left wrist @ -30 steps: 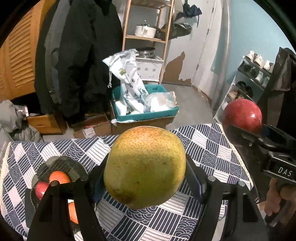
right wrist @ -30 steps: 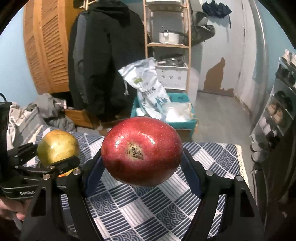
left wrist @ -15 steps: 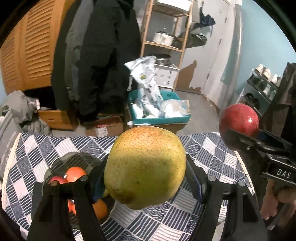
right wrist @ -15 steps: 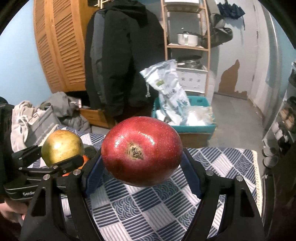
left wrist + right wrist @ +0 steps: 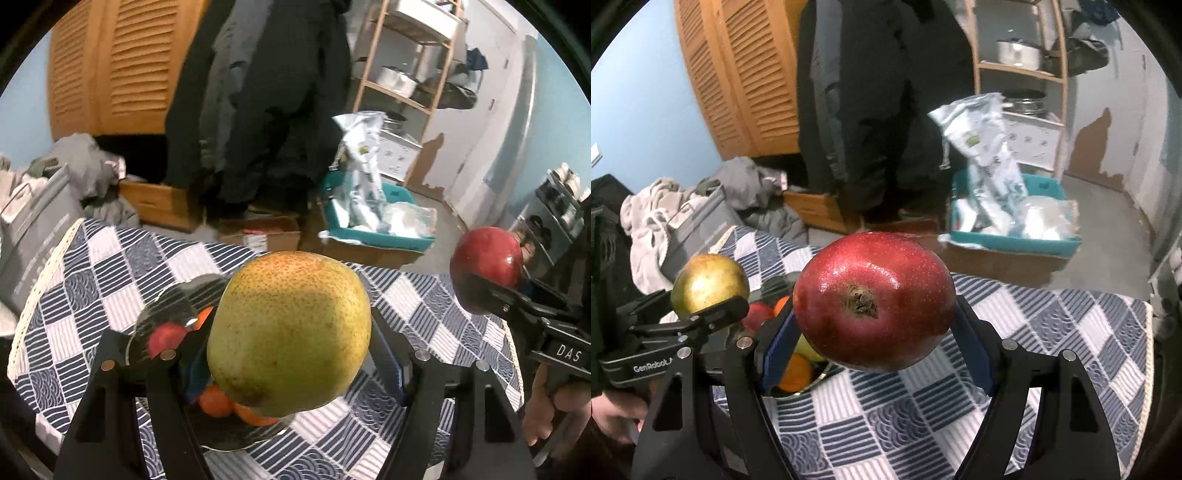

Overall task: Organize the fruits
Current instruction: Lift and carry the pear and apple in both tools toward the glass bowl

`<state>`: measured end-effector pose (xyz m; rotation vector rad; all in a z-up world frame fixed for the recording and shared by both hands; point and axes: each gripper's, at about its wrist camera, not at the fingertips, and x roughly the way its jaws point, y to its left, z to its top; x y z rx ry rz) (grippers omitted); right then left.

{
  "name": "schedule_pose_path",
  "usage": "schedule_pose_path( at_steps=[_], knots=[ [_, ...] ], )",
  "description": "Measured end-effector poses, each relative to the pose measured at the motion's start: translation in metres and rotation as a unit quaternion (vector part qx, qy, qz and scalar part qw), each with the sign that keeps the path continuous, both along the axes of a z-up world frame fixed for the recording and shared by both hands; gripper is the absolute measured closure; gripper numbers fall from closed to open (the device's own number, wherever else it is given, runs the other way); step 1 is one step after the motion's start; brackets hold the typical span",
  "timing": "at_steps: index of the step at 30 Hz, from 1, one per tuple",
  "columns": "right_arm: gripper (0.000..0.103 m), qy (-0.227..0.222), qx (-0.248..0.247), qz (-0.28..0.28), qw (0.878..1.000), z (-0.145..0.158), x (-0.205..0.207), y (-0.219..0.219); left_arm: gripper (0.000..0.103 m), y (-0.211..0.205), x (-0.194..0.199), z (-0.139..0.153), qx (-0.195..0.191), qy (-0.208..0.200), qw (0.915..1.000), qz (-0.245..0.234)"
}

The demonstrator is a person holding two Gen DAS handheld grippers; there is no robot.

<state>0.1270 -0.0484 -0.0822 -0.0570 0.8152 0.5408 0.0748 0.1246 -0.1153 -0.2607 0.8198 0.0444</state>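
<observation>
My left gripper (image 5: 290, 347) is shut on a large yellow-green pear (image 5: 290, 332), held in the air above a dark glass bowl (image 5: 159, 306). The bowl holds a red fruit (image 5: 166, 338) and oranges (image 5: 216, 400), partly hidden by the pear. My right gripper (image 5: 875, 332) is shut on a red pomegranate (image 5: 873, 304), hanging over the checked tablecloth (image 5: 1052, 332) just right of the bowl (image 5: 809, 382). In the right wrist view the pear (image 5: 709, 286) and left gripper show at the left edge. The pomegranate (image 5: 487, 264) appears at the right in the left wrist view.
A blue-and-white checked cloth (image 5: 110, 266) covers the table. Beyond its far edge stand cardboard boxes (image 5: 266, 232), a teal crate with bags (image 5: 373, 218), hanging dark coats (image 5: 266, 92) and a wooden shelf (image 5: 406, 74). Piled clothes (image 5: 665, 214) lie at the left.
Both grippers have swung leftward with their fruit. The bowl has come from the lower left to sit under the pear, and it has entered the right wrist view.
</observation>
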Motion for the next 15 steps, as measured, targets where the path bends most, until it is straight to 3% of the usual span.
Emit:
schedule_pose_path(
  at_steps=[15],
  knots=[
    [0.025,0.051,-0.026,0.057,0.997,-0.056,0.03,0.089,0.027,0.051,-0.001,-0.067,-0.007,0.064,0.9969,0.046]
  ],
)
